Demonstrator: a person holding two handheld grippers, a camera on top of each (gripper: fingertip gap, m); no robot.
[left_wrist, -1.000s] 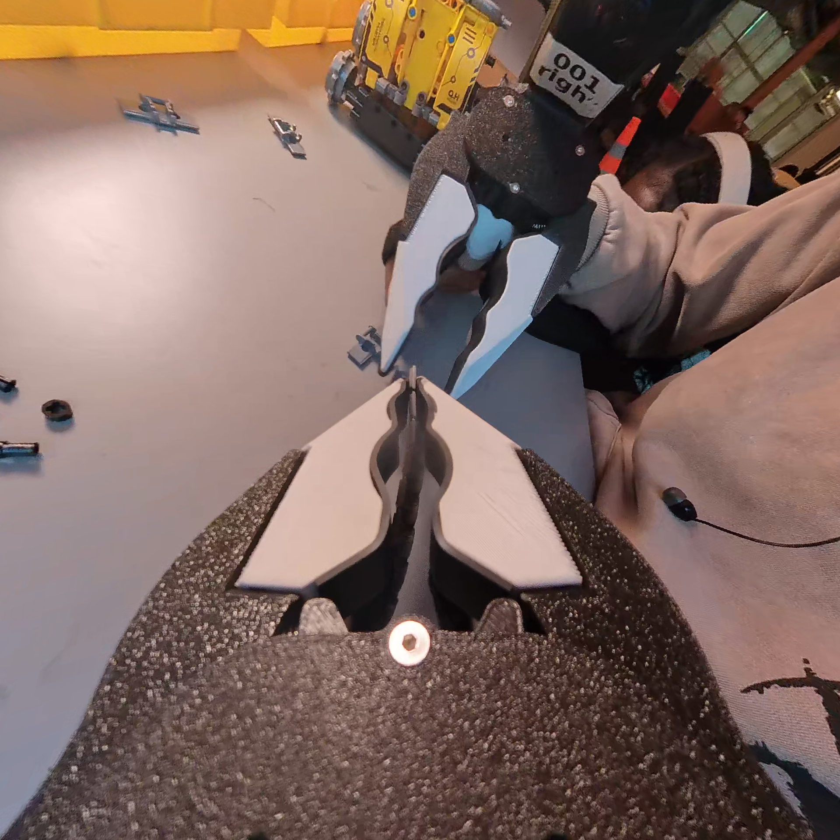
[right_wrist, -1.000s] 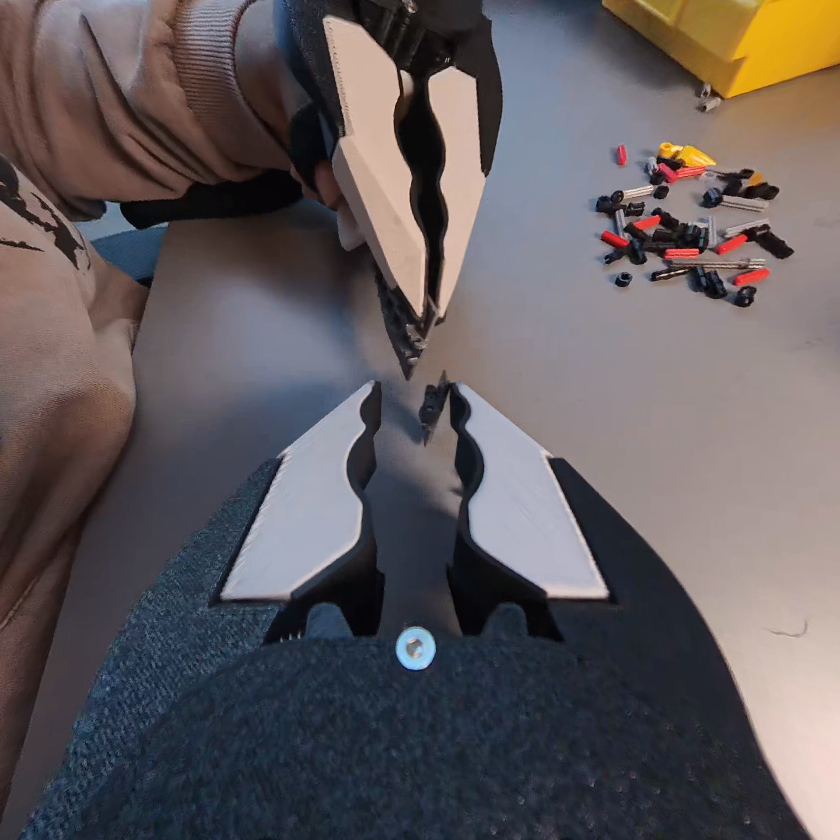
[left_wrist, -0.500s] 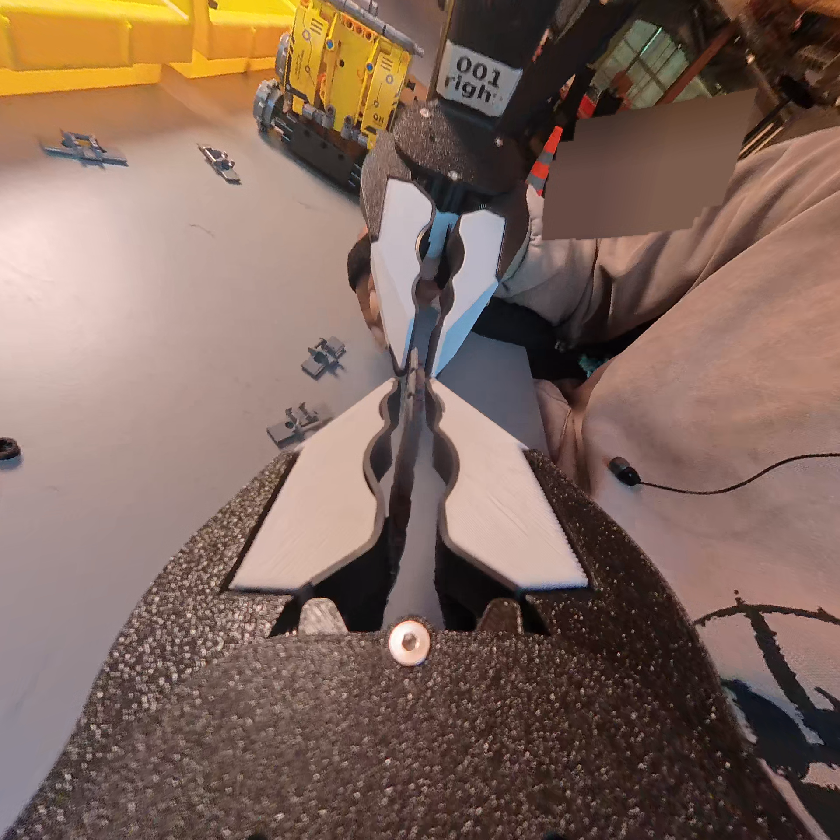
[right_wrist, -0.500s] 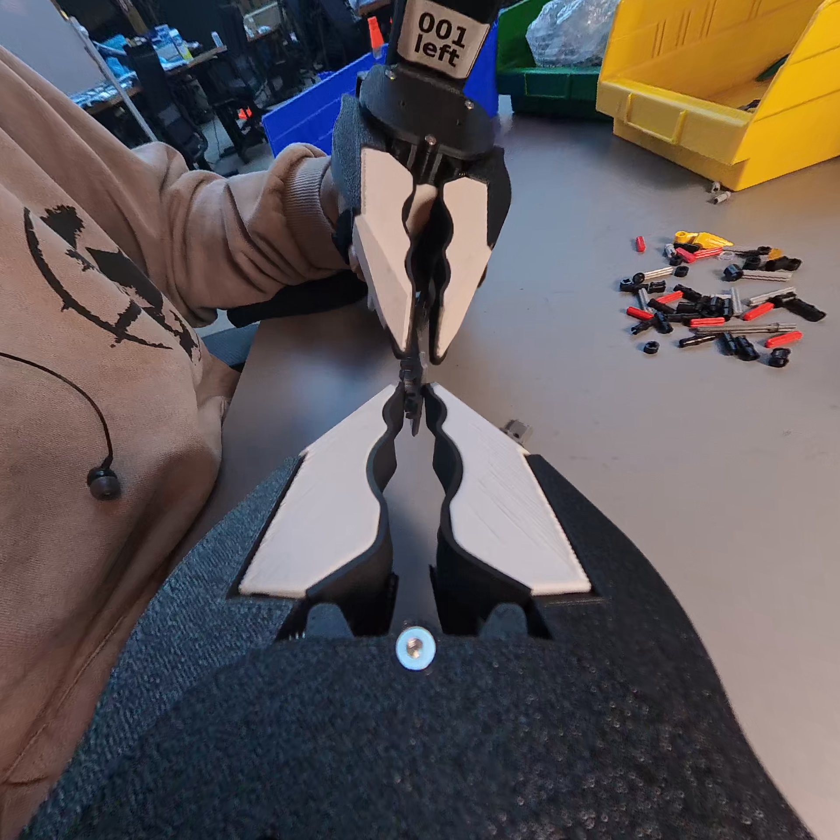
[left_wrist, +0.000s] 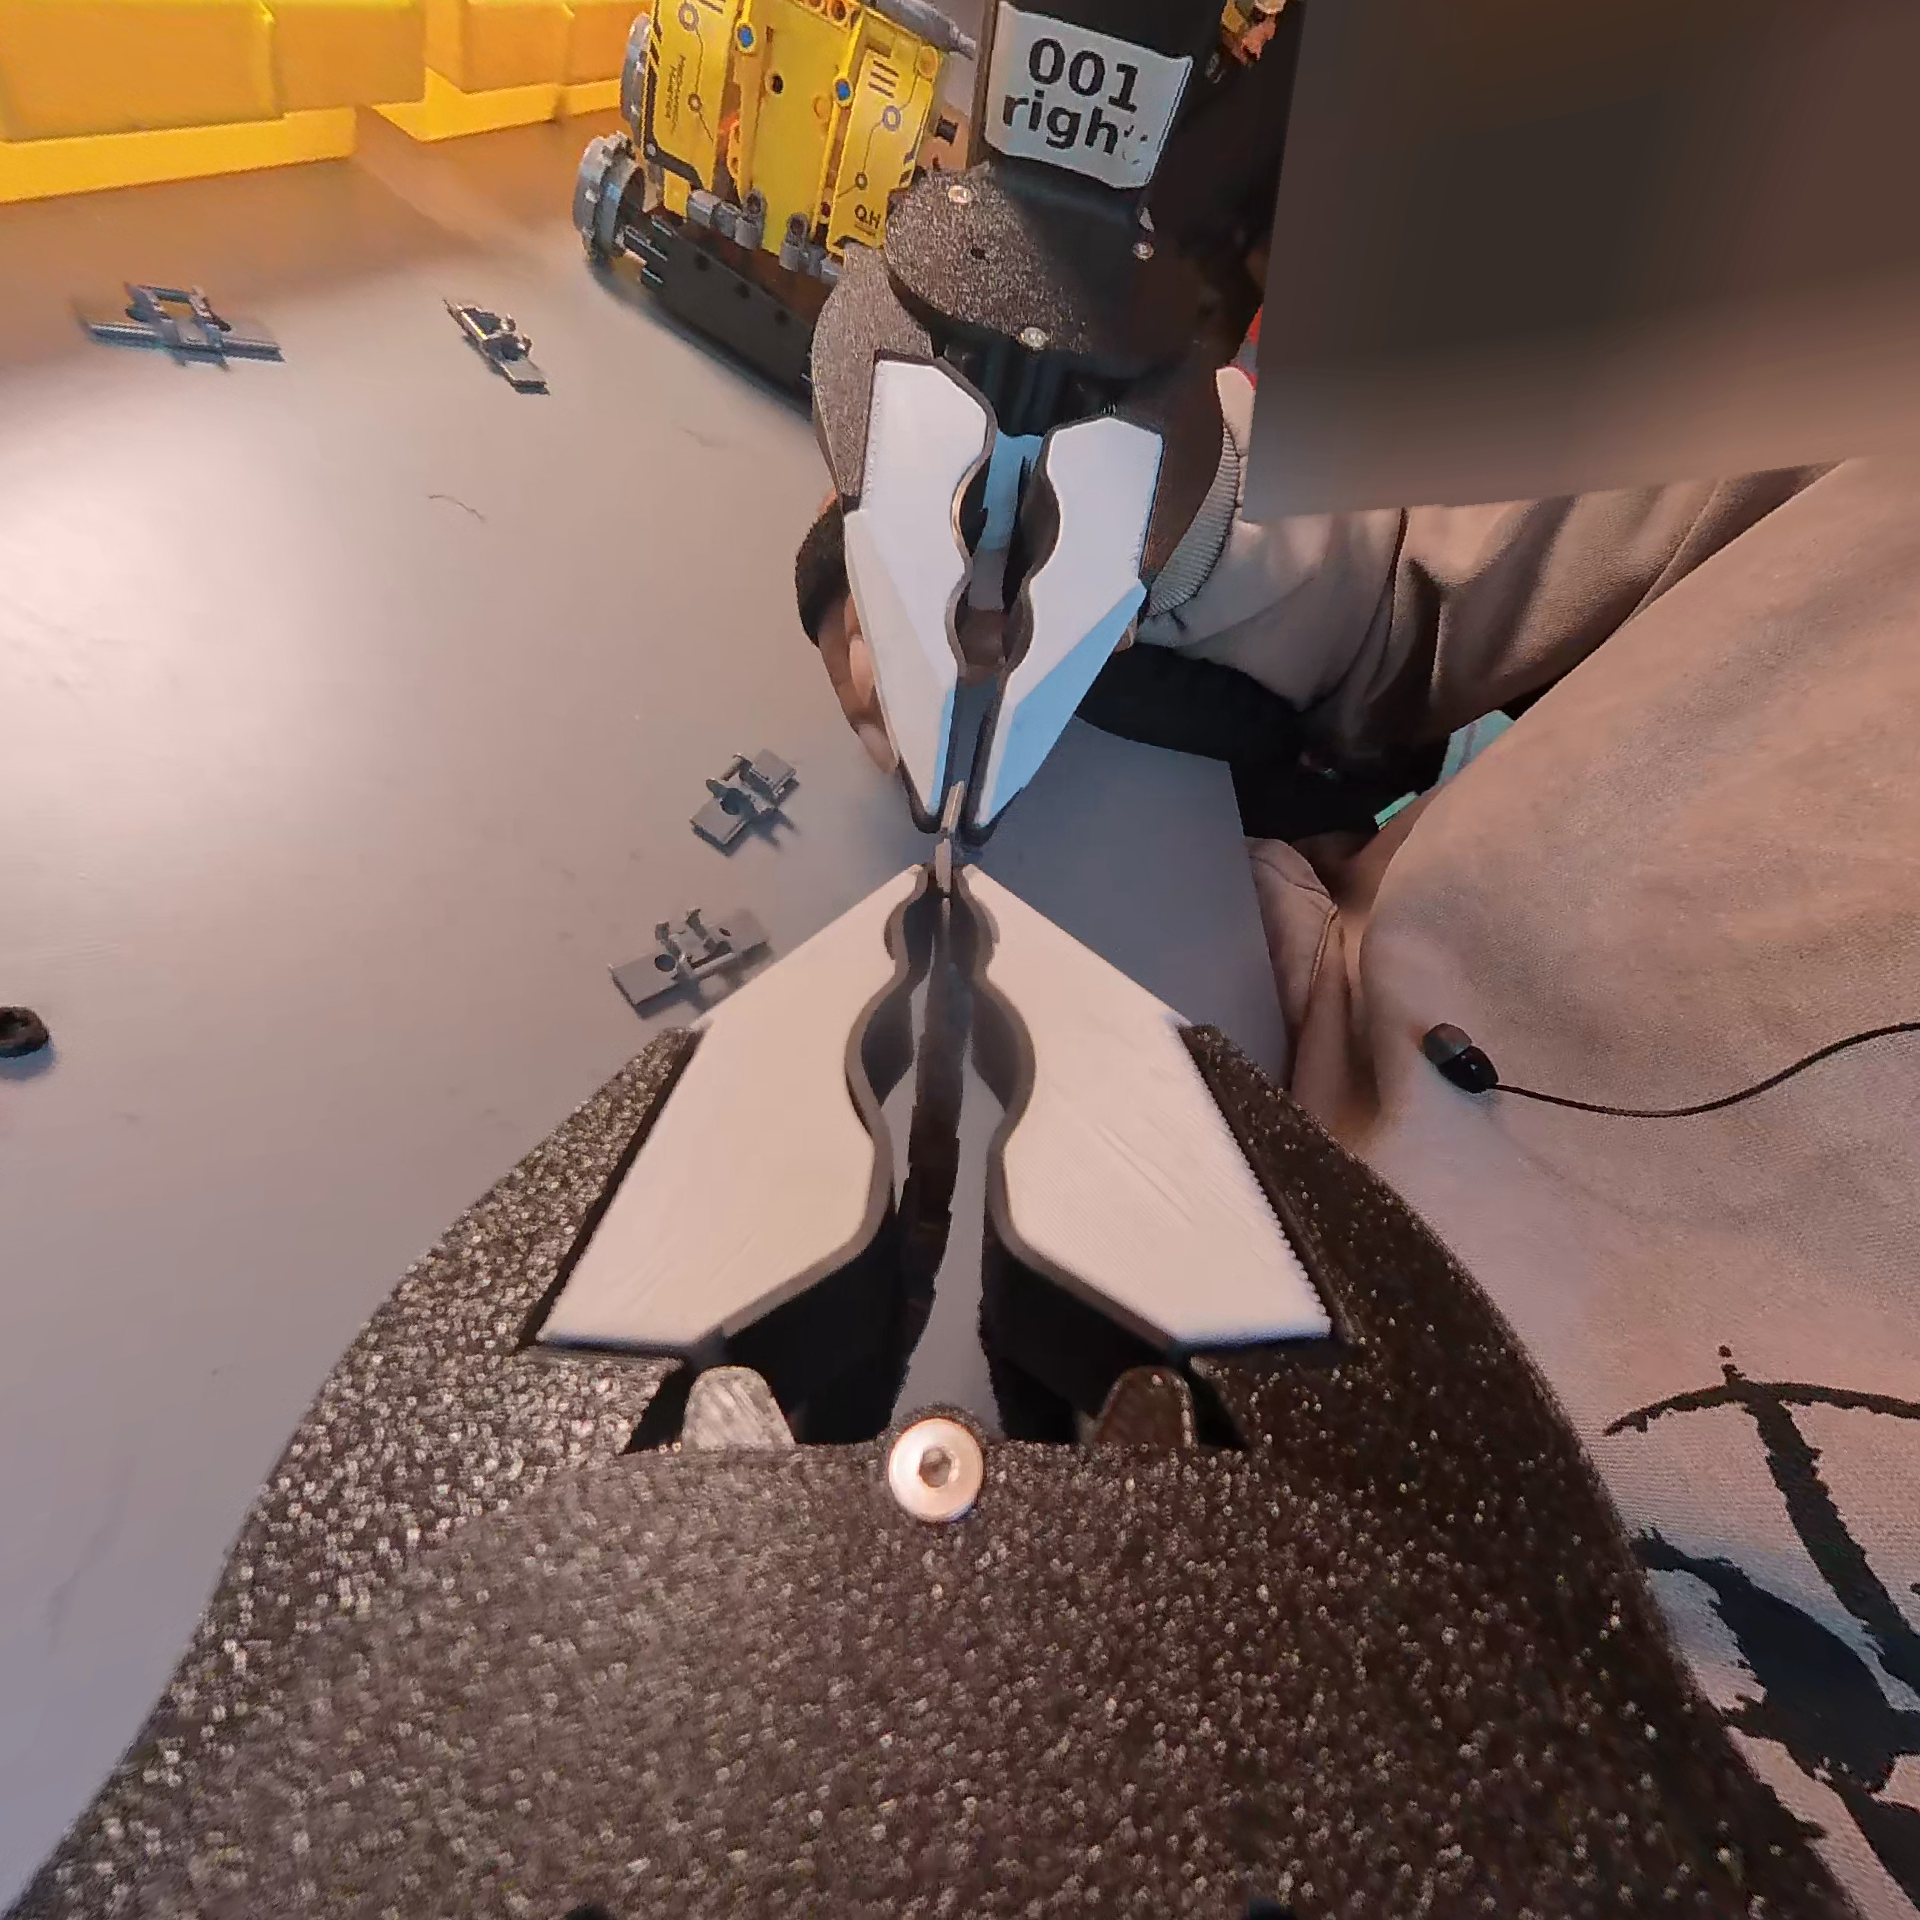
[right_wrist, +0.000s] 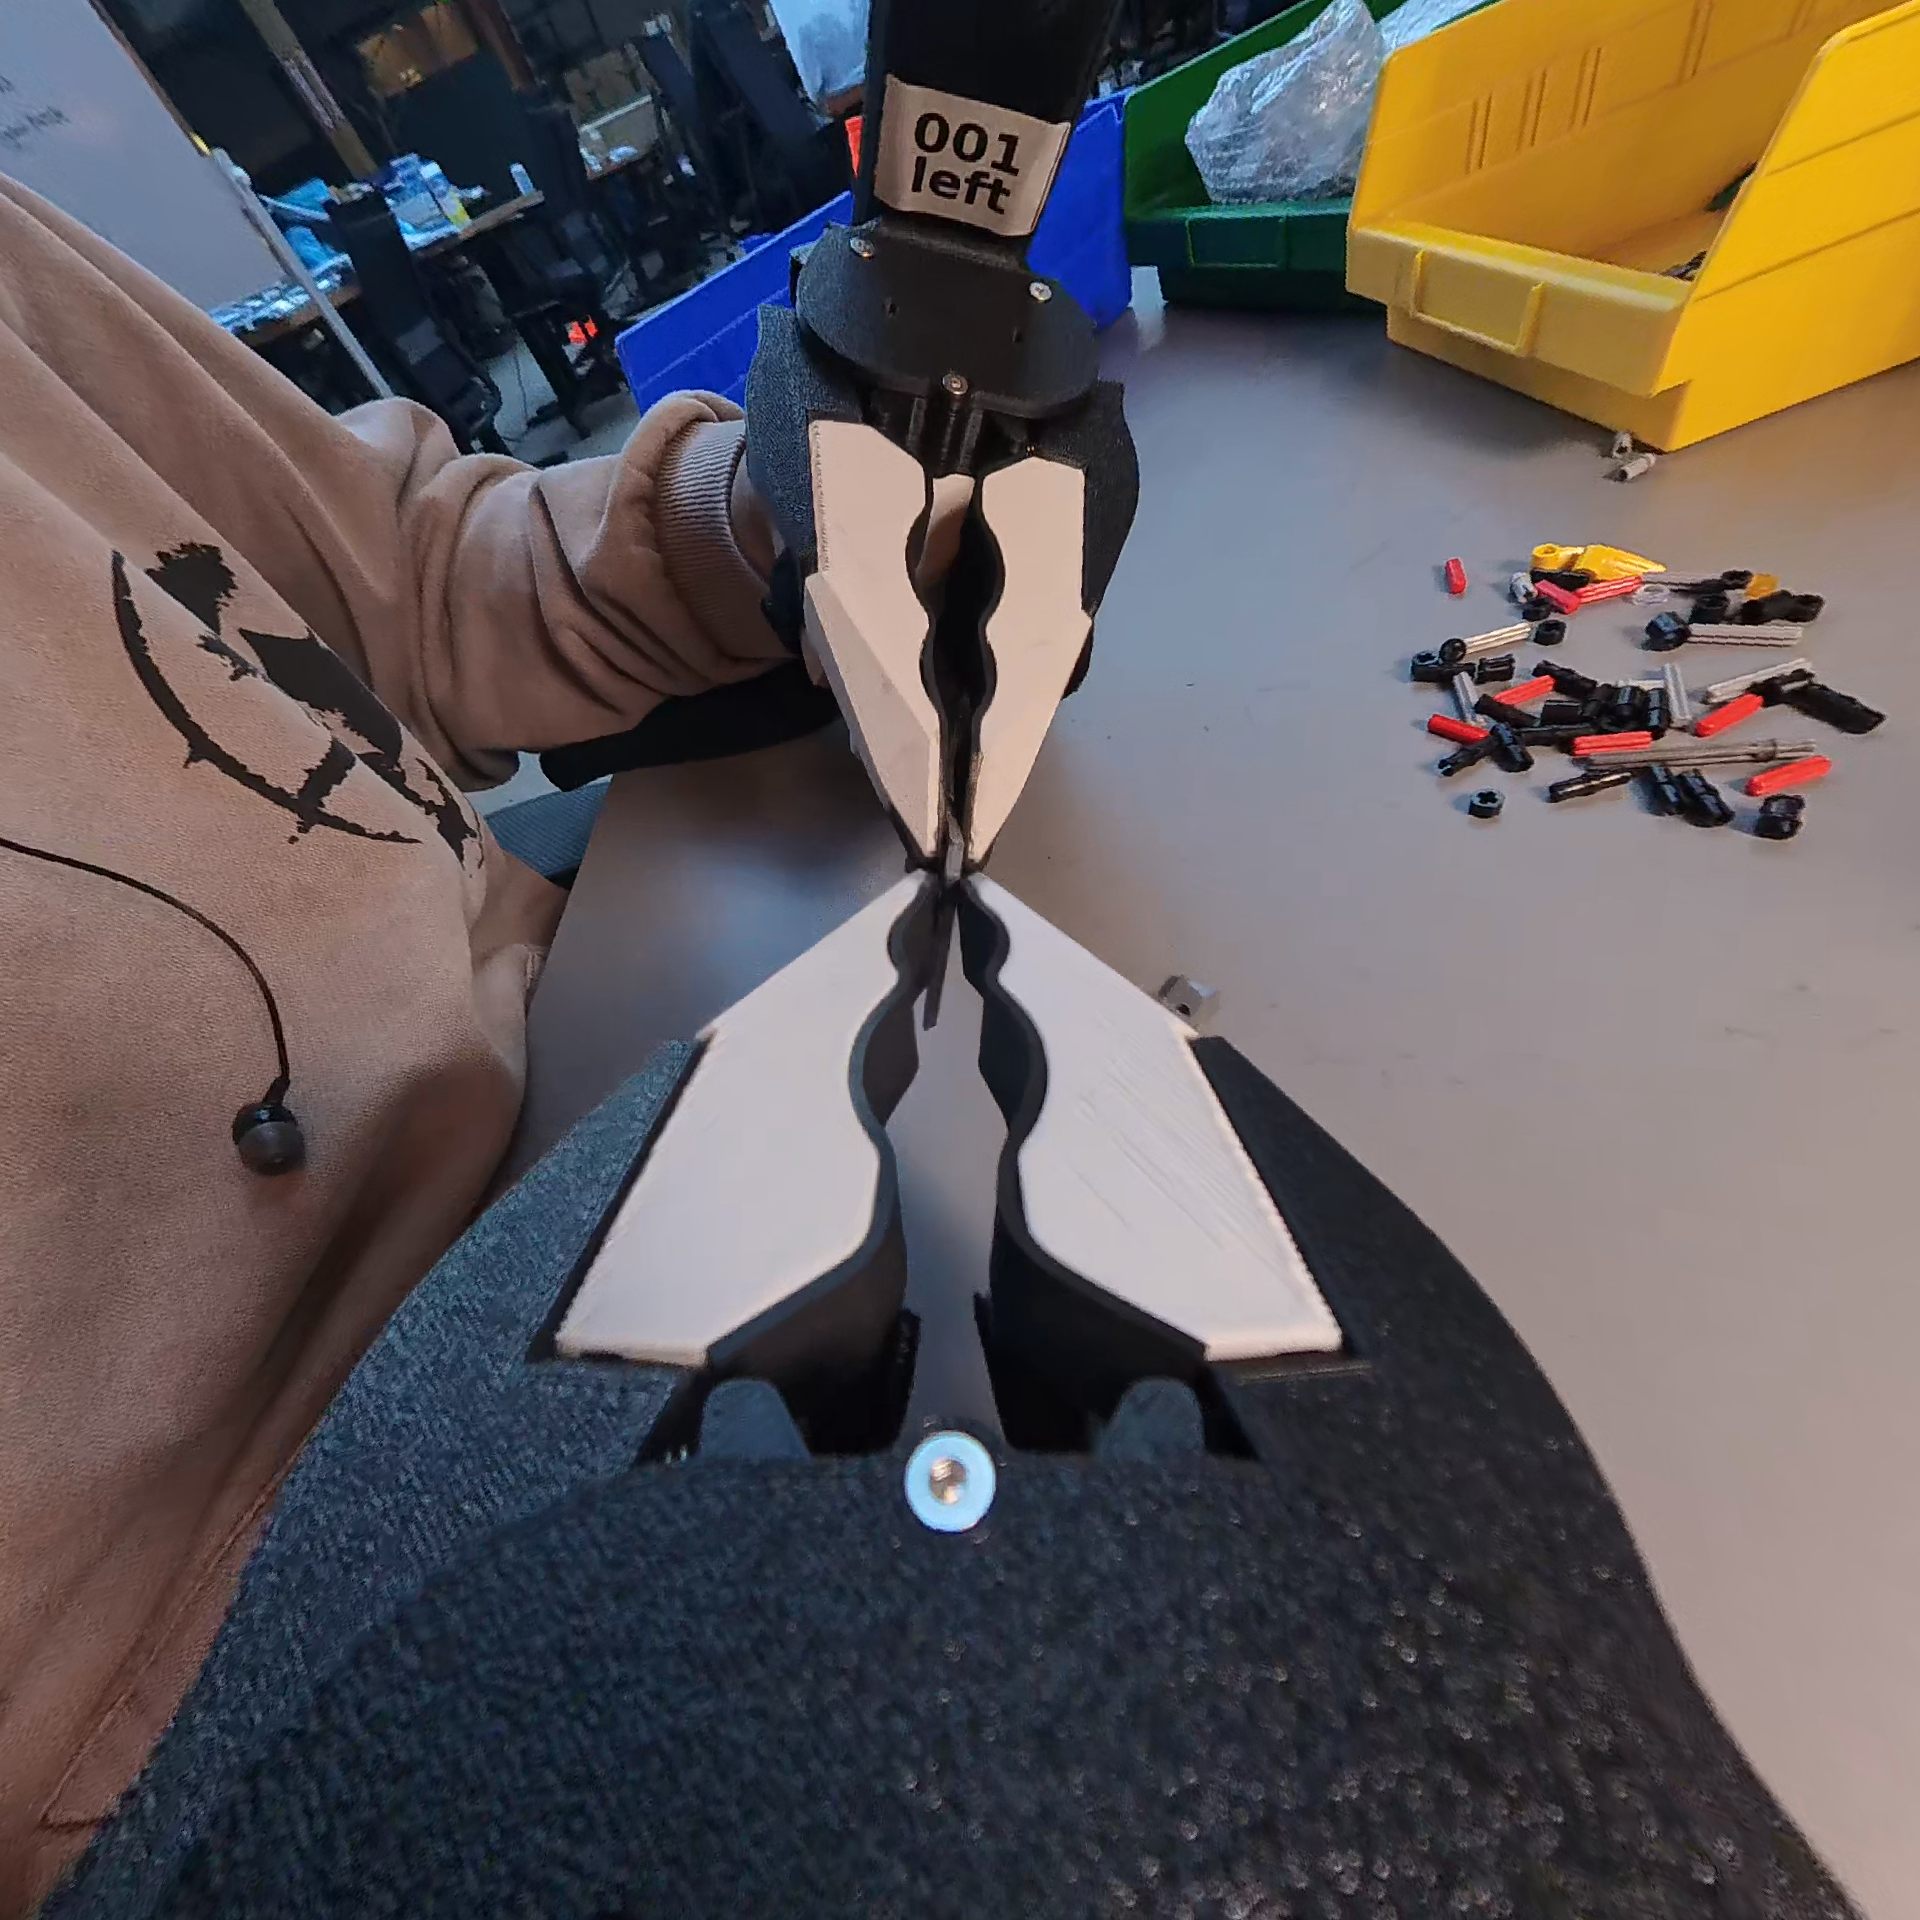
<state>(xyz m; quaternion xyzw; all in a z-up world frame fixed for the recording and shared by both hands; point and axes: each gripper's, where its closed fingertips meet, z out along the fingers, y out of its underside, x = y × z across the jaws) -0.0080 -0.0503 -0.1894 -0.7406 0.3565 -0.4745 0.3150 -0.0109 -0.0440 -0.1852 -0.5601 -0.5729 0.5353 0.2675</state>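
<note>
Holding my left gripper and right gripper tip to tip, both clenched on one thin dark part above the grey table. Loose pegs lie right; a yellow bin holds something unclear.

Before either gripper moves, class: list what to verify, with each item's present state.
1. Left gripper shut on its dark strip: ok.
2. Right gripper shut on its thin dark piece: ok.
3. Grippers in line, tip to tip: ok.
4. Strip and piece meet at the tips: ok; whether they are joined: cannot tell.
5. Both held above the table, not resting on it: cannot tell.
6. Parts pile and grey plates lie apart from the tips: ok.
</note>
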